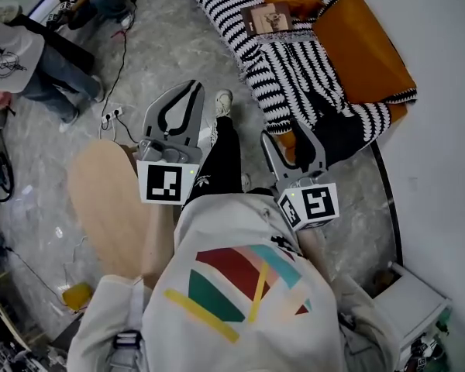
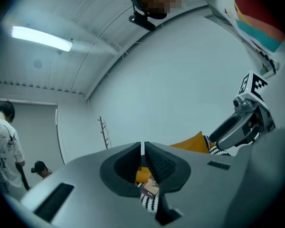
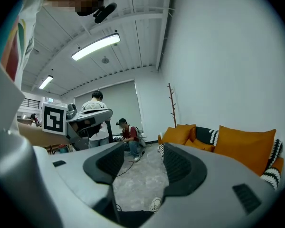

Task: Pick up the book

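Note:
The book (image 1: 268,19), small with a brown cover, lies on a black-and-white striped blanket (image 1: 240,29) on the sofa, well ahead of both grippers. In the left gripper view the book (image 2: 149,188) shows just below the jaws. My left gripper (image 1: 194,86) (image 2: 142,148) is held level over the floor, its jaws shut with only a slit between them and nothing held. My right gripper (image 1: 285,130) (image 3: 138,151) stands open and empty near the sofa's front corner, apart from the blanket.
Orange cushions (image 1: 364,45) (image 3: 242,141) line the sofa by the white wall. A pale wooden tabletop (image 1: 108,208) is at my left. People (image 1: 15,53) and cables (image 1: 116,76) fill the far left floor. A white box (image 1: 411,301) sits at the lower right.

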A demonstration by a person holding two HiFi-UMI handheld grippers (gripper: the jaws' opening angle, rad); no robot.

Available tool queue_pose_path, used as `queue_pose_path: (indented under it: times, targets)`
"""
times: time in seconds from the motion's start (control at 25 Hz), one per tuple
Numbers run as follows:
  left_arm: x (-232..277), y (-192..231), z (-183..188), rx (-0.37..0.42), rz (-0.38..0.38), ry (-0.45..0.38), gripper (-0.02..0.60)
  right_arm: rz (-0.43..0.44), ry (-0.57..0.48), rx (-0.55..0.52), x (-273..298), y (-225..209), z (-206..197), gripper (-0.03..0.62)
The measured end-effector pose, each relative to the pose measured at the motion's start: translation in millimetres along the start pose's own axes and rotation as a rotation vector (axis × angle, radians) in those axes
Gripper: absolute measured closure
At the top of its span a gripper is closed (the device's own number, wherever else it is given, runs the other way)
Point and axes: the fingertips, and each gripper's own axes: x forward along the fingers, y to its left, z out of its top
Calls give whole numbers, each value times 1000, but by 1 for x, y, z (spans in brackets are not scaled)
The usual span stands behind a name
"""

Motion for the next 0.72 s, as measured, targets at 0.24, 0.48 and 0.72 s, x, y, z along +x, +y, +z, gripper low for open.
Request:
queue_pose_path:
  times: [0.24, 0.48, 0.72]
  targets:
    - [36, 24, -12, -50, 8, -15, 551, -19, 11, 13, 32, -20, 3, 329]
    - [96, 41, -32, -108, -11, -24, 551, -57, 26, 36, 75, -60, 5, 329]
    - [159, 79, -74, -150, -41, 23, 551, -55, 56, 65, 151, -83, 14, 329]
